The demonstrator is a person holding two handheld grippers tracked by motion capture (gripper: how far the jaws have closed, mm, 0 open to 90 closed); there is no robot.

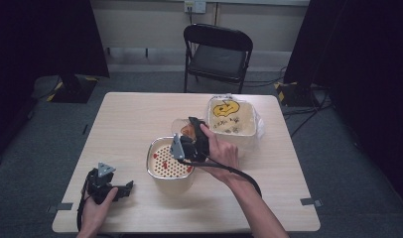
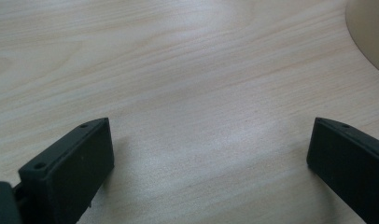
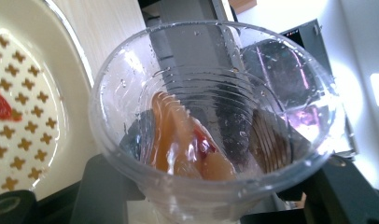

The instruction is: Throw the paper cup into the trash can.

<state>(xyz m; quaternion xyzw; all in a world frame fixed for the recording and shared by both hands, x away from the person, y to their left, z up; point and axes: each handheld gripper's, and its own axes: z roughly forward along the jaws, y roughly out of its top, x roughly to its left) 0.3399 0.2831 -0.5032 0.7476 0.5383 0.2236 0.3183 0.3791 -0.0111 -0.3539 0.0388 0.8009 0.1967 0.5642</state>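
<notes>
R gripper (image 1: 189, 141) clamps clear cup (image 3: 211, 126), prob. tipping food into strainer bowl (image 1: 169, 159); next: tilt more. L gripper (image 1: 121, 189) open, idle on bench (image 1: 130, 114).

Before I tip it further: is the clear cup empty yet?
Not empty: the clear cup, held in the right claw, has orange-brown pieces at its bottom.

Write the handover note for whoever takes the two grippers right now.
Right gripper: shut on the clear plastic cup, tipped beside the strainer bowl; orange and red pieces remain inside the cup.
Left gripper: open, nothing between its jaws, resting on the table left of the bowl.
Done: a few red pieces lie on the bowl's perforated insert.
Left: probably empty the rest of the cup into the bowl, then set it down. The bagged tub stands behind.
</notes>
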